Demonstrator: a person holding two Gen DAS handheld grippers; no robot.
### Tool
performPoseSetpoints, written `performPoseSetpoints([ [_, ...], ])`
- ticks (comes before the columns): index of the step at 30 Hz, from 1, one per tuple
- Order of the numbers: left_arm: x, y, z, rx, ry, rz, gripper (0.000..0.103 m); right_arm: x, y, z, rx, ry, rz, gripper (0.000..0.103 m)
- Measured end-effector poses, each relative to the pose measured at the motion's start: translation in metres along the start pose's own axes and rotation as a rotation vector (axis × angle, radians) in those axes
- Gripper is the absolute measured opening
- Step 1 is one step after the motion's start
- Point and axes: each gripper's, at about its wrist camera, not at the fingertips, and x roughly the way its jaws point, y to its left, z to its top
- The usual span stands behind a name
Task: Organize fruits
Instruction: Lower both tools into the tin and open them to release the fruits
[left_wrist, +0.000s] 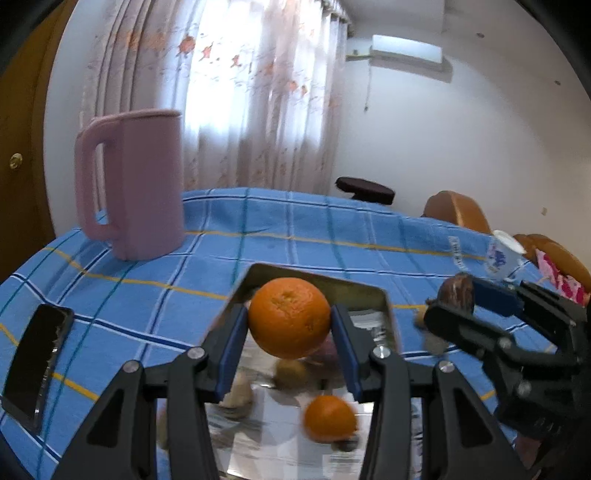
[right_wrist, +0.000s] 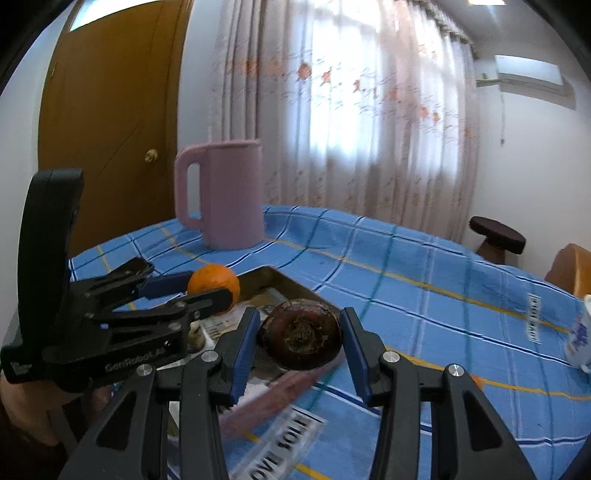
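Left gripper (left_wrist: 290, 332) is clamped on an orange (left_wrist: 289, 317), blue pads tight against both its sides, held above the metal tray (left_wrist: 373, 295). Right gripper (right_wrist: 299, 343) squeezes a dark brown fruit (right_wrist: 299, 339) just beside it; what kind of fruit is hard to tell. Down in the tray a smaller orange (left_wrist: 330, 418) sits near, blurred, with pale fruits half hidden behind the fingers. Further out on the blue checked cloth (left_wrist: 295, 229): a pink jug (left_wrist: 140, 184) far left, a phone (left_wrist: 37, 362) near left, a cup (left_wrist: 504, 256) cut off at right.
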Motion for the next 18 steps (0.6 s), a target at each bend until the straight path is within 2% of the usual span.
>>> performPoseSetpoints([
  [8,0.008,0.025,-0.003,-0.027,0.031,0.038,0.048,0.036,0.024,-0.004,-0.032,0.088,0.05,0.047],
  [15,0.006,0.027,-0.005,-0.023,0.034,0.055,0.05,0.055,0.034,-0.011,-0.038,0.163,0.082,0.047],
  [18,0.001,0.025,-0.005,-0.012,0.019,0.063,0.054,0.053,0.036,-0.013,-0.047,0.162,0.06,0.054],
])
